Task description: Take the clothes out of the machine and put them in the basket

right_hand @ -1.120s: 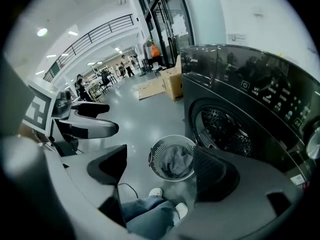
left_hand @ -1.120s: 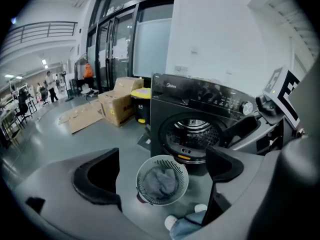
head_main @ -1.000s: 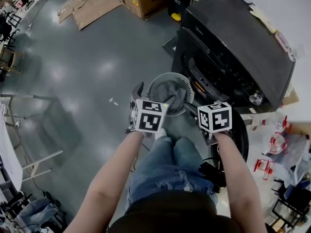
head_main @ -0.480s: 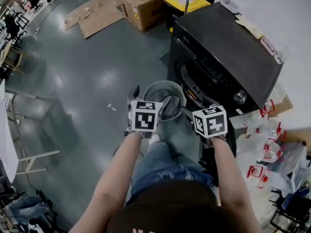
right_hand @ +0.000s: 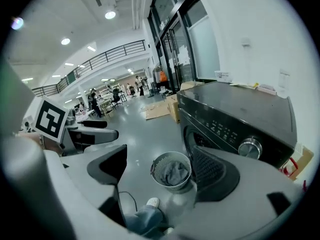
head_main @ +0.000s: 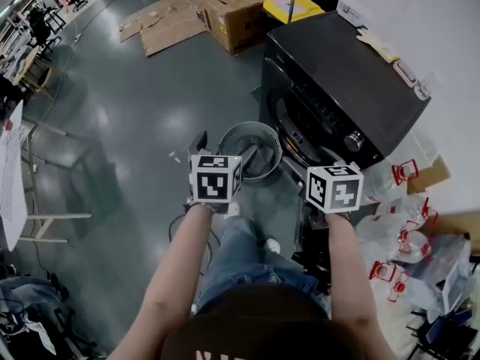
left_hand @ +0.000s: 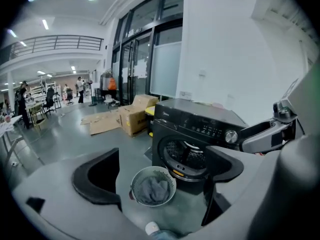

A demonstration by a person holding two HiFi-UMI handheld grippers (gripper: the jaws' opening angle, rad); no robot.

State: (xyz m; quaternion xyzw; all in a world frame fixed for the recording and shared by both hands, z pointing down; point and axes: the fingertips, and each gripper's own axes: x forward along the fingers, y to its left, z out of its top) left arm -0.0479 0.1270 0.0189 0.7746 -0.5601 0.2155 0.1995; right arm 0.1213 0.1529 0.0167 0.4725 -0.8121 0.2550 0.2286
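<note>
Round pale grey perforated plastic basket [head_main: 229, 142] standing upright on the grey floor [head_main: 135, 126], its mouth facing up, directly before the open drum of the black front-loading washing machine [head_main: 345, 81]. A crumpled grey garment [head_main: 259, 163] lies inside the basket as a loose heap, leaning toward the machine side, with no clear long axis. The left gripper [left_hand: 162, 164] is held above the basket and on the person's side of it, jaws spread wide and empty; through their gap the basket and garment appear well below and apart from both pads. The right gripper [right_hand: 159, 165] is held beside it, nearer the machine, jaws likewise well apart and gripping nothing, with the basket again framed between them at a distance. Compared with one second ago, when both grippers sat low and close over the basket rim with the garment just beside the left one, both grippers now stand higher and clear of the basket, and the garment rests in the basket untouched.
</note>
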